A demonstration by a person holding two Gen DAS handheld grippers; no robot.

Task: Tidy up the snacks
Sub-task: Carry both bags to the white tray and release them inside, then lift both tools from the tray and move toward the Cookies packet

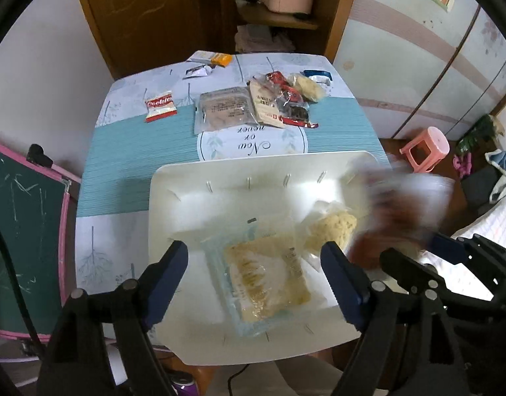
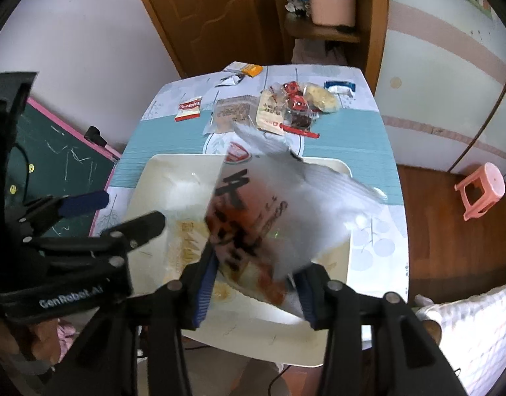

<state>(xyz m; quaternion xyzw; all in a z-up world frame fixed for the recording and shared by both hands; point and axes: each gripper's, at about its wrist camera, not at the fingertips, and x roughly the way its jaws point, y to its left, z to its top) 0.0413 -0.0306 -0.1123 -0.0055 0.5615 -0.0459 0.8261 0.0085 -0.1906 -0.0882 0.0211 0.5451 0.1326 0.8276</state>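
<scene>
A white tray (image 1: 173,204) sits at the table's near edge and holds a clear pack of yellow cake (image 1: 266,274) and a small yellow pastry (image 1: 332,227). My left gripper (image 1: 253,267) is open and empty above the tray. My right gripper (image 2: 256,283) holds a blurred clear snack bag with red and black print (image 2: 253,224) over the tray; it also shows blurred in the left wrist view (image 1: 401,211). More snacks lie at the far side: a red-white cookie pack (image 1: 160,105), a grey pack (image 1: 223,109) and a pile of small wrapped snacks (image 1: 286,99).
The table (image 1: 130,151) has a teal and white patterned cloth. An orange box (image 1: 221,59) and papers lie at its far edge. A green chalkboard (image 1: 18,221) stands left. A pink stool (image 1: 424,147) stands on the floor right. A wooden door and shelf are behind.
</scene>
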